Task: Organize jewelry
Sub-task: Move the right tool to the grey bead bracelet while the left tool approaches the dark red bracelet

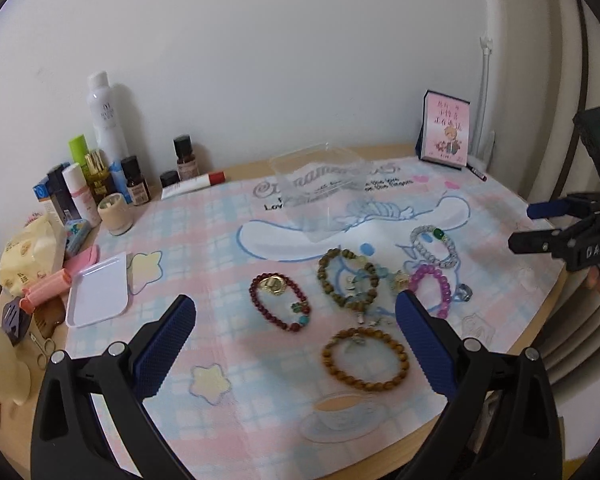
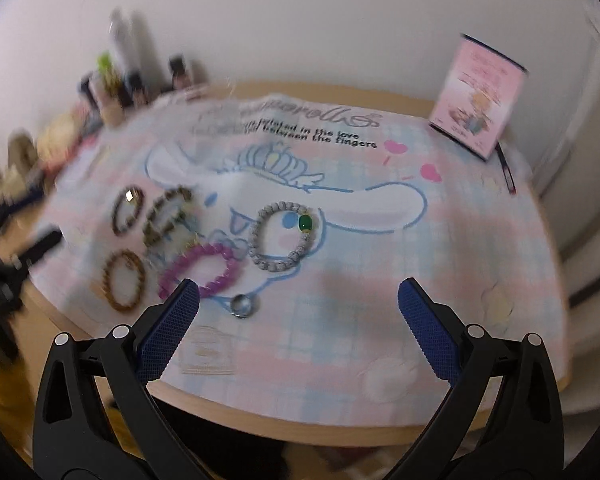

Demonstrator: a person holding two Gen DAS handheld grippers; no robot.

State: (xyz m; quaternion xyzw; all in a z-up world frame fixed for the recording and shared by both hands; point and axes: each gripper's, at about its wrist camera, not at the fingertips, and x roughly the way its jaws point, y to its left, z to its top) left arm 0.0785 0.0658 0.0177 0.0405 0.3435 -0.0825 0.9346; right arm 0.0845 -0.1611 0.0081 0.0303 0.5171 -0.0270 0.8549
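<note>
Several bead bracelets lie on a pastel cartoon cloth (image 1: 228, 240): a dark red one (image 1: 281, 302), an olive-brown one (image 1: 347, 278), a tan one (image 1: 365, 359), a purple one (image 1: 431, 289) and a grey one with a green bead (image 1: 435, 246). A silver ring (image 2: 242, 305) lies near the purple bracelet (image 2: 200, 272). A clear plastic box (image 1: 320, 184) stands behind them. My left gripper (image 1: 296, 344) hovers open above the red and tan bracelets. My right gripper (image 2: 298, 328) is open over the cloth's front, holding nothing; it also shows at the right edge as the right gripper (image 1: 540, 226).
Bottles and cosmetics (image 1: 100, 168) crowd the back left by the wall. A small white tray (image 1: 98, 290), tissue pack (image 1: 32, 256) and scissors (image 1: 44, 346) sit at the left. A pink framed card (image 1: 446, 130) stands at the back right. The right wrist view is motion-blurred.
</note>
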